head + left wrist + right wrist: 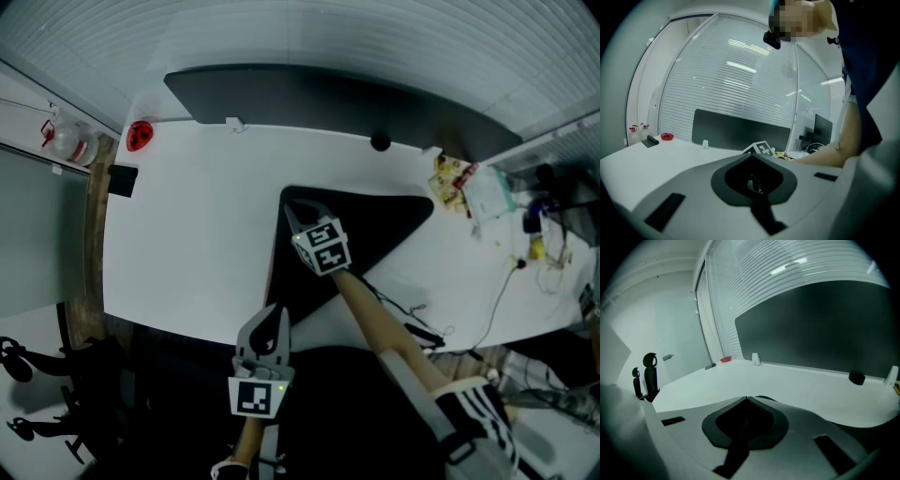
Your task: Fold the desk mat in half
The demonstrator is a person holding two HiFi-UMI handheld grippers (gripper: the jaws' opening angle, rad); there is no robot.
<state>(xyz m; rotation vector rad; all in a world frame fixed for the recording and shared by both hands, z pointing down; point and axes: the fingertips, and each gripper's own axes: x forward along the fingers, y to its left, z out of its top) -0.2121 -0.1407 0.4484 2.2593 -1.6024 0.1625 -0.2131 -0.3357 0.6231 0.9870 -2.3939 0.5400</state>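
White desk (187,234), blinds (740,79) behind — right gripper (292,208) pinching desk mat (375,225) corner; left gripper (274,314) closed.

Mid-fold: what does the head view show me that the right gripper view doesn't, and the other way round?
Head view only: the black desk mat spread as a dark wedge on the white desk, the right tool at one far corner, the left tool by the near edge, and clutter at far right.
Right gripper view only: that tool's jaws closed together, with a thin dark sliver of mat at their tips.
Both: the red object, the small black round object, the dark partition.
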